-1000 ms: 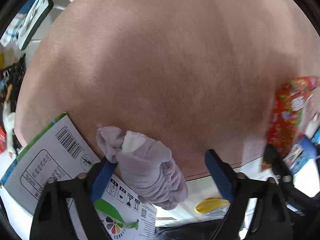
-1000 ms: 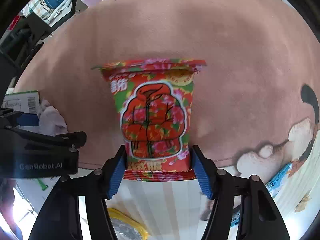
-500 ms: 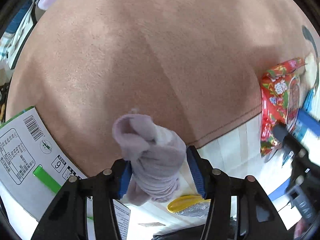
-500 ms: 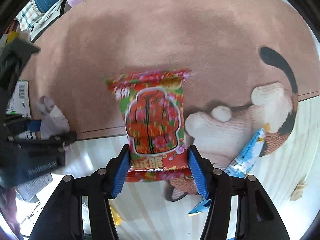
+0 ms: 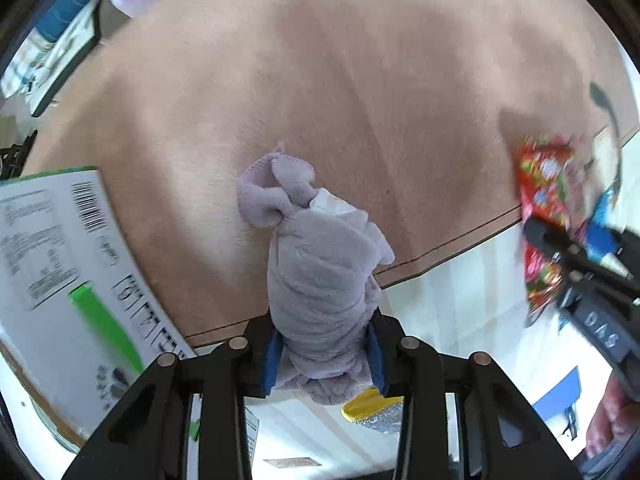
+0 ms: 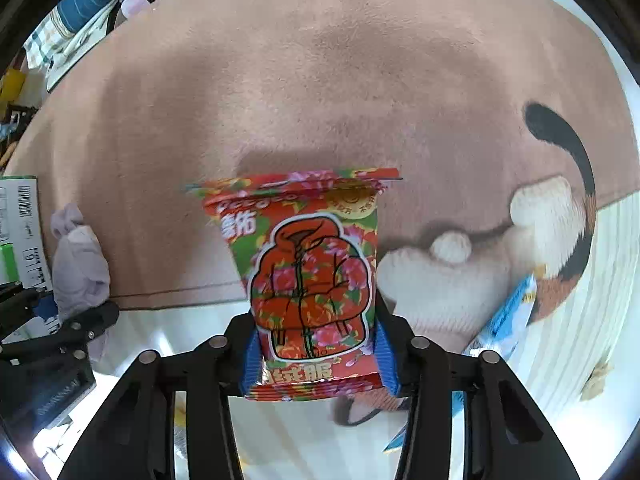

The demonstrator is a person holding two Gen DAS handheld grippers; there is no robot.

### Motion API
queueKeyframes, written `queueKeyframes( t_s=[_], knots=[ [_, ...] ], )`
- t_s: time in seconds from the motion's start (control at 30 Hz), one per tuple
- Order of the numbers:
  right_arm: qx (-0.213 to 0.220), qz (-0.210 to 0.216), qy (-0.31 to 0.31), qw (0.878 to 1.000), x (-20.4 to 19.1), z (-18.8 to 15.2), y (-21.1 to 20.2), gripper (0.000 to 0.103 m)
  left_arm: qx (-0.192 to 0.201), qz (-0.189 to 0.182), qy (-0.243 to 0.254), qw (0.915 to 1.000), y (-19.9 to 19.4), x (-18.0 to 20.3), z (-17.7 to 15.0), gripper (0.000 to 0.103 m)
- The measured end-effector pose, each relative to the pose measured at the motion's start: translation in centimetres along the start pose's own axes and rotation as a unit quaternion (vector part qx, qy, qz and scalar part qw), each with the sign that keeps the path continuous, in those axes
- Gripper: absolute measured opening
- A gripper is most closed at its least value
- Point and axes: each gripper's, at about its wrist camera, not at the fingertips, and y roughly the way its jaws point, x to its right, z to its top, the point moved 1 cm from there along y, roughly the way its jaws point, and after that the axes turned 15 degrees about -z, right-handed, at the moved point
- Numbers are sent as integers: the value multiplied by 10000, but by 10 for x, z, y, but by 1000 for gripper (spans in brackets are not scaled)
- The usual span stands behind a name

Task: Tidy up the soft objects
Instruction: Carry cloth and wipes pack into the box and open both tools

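The left gripper (image 5: 324, 354) clamped a lilac sock bundle (image 5: 320, 276), now lifted over the pink rug (image 5: 360, 100); the right gripper (image 6: 316, 356) kept pinching a red snack packet (image 6: 308, 276), seemingly airborne.

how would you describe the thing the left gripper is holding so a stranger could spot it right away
Find the big pinkish-brown rug, then its near edge beside the white cardboard box. There the left gripper pinches a soft, wrinkled lilac sock bundle. It is plain fuzzy fabric, unlike the glossy red flowered packet in the right gripper.
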Motion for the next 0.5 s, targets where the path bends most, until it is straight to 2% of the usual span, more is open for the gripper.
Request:
queueKeyframes(
  t_s=[0.13,0.27,0.4,0.5],
  knots=[
    [219,203,175,9994,1,-19,-29,47,564,-198,-111,9981,-34,7,-18,32],
    [568,600,146,9965,-12,-41,-81,47,1235,-588,-295,9902,-96,-11,-58,32],
    [916,1067,-59,9900,-58,-75,-138,47,1813,-685,-472,9799,-150,-25,-96,32],
    [1148,1339,-308,9838,-98,-93,-181,47,2083,-608,-693,9737,-186,-74,-128,32]
  ],
)
